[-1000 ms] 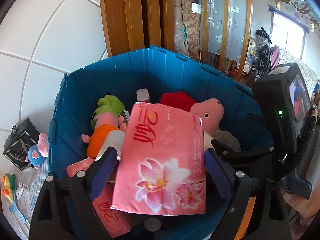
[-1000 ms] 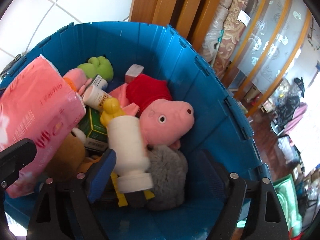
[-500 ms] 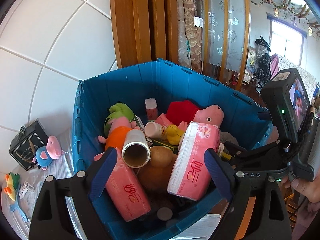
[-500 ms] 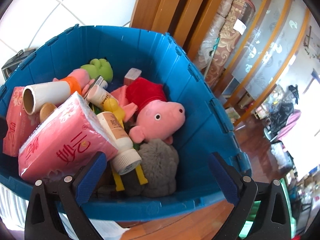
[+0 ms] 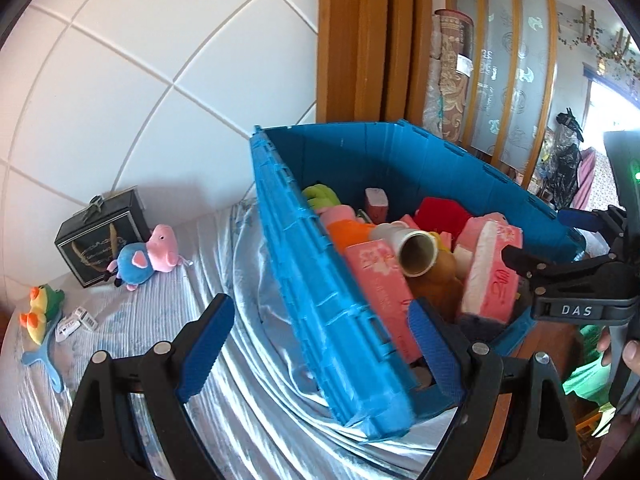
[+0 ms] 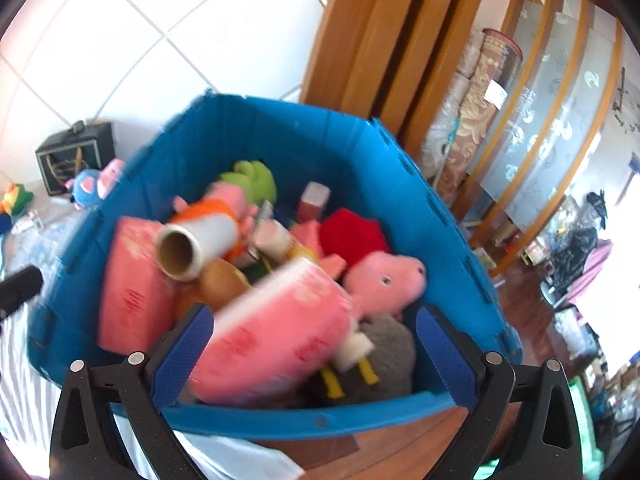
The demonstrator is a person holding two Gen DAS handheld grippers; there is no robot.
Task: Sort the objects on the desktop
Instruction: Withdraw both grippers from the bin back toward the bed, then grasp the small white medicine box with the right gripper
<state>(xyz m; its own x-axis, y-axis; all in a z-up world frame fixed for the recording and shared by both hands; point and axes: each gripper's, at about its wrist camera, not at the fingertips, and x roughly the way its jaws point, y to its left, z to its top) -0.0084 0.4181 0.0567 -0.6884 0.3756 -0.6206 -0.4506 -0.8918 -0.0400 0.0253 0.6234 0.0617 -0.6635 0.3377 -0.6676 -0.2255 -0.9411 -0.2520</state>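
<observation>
- The left hand-held gripper (image 5: 320, 344) stands wide open with nothing between its blue pads; the near corner of the blue bin (image 5: 320, 304) shows through the gap, farther off.
- The right hand-held gripper (image 6: 316, 356) is also wide open. Its jaws have just been opening, and nothing is gripped. A pink tissue pack (image 6: 276, 332) shows between the pads, but it lies in the bin beyond them.
- The blue bin sits at the edge of a counter covered with a shiny striped cloth (image 5: 168, 312), next to a white tiled wall.
- In the bin lie a second pink tissue pack (image 6: 132, 288) along the left wall, a cardboard tube (image 6: 192, 248) resting on it with its open end toward the camera, a pink pig plush (image 6: 384, 284) with a red dress, a grey fuzzy thing (image 6: 388, 344), a green plush (image 6: 248, 180) at the back, and a small pink and white box (image 6: 314, 200).
- Outside the bin, on the cloth, a small blue and pink pig plush (image 5: 148, 256) leans against a black box (image 5: 100, 240) by the wall.
- Nearer the left edge lie a green and yellow duck toy (image 5: 40, 312) and some small white tags (image 5: 76, 322), well apart from the bin.
- In the left wrist view, the right hand-held gripper's black body and a person's fingers (image 5: 630, 354) show at the right edge.
</observation>
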